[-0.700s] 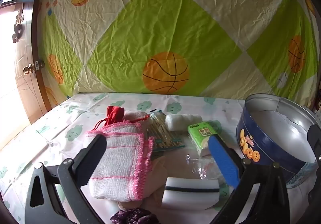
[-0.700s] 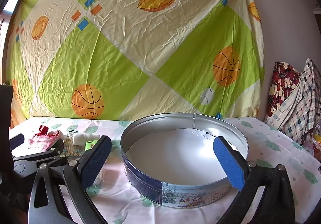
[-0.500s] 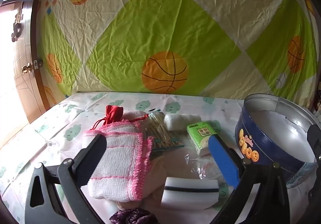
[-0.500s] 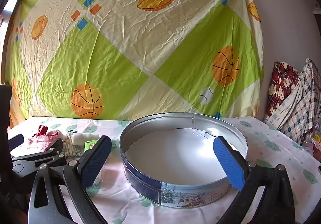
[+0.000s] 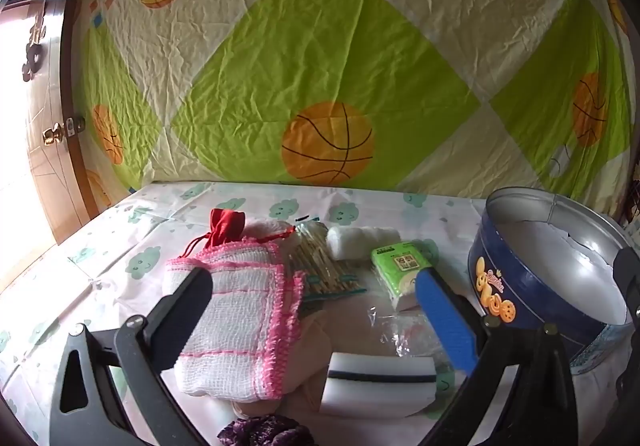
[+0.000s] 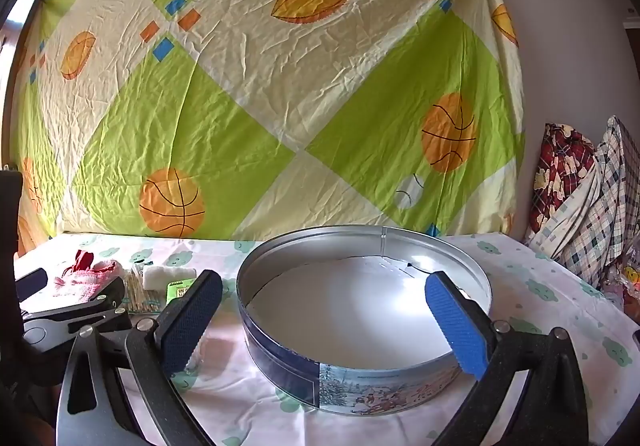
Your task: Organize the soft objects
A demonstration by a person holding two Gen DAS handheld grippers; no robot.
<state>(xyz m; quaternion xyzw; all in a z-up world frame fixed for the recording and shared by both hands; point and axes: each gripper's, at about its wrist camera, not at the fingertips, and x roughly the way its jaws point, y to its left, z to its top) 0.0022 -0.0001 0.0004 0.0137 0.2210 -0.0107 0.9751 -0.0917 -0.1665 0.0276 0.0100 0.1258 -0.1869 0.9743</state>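
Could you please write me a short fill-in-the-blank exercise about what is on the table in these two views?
1. The round tin holds ____ objects so far.
2. The folded gauze cloth has a ____ trim.
3. The left gripper has its jaws ____.
4. The small drawstring pouch behind the cloth is ____.

Missing words: no; pink; open; red

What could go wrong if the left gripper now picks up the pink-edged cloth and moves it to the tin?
1. The pink-edged cloth overlaps the pack of sticks and lies on beige fabric; the open left gripper might drag them.
2. The red pouch cord lies at its far edge and may snag.
3. The open right gripper hovers over the tin, perhaps blocking the drop.
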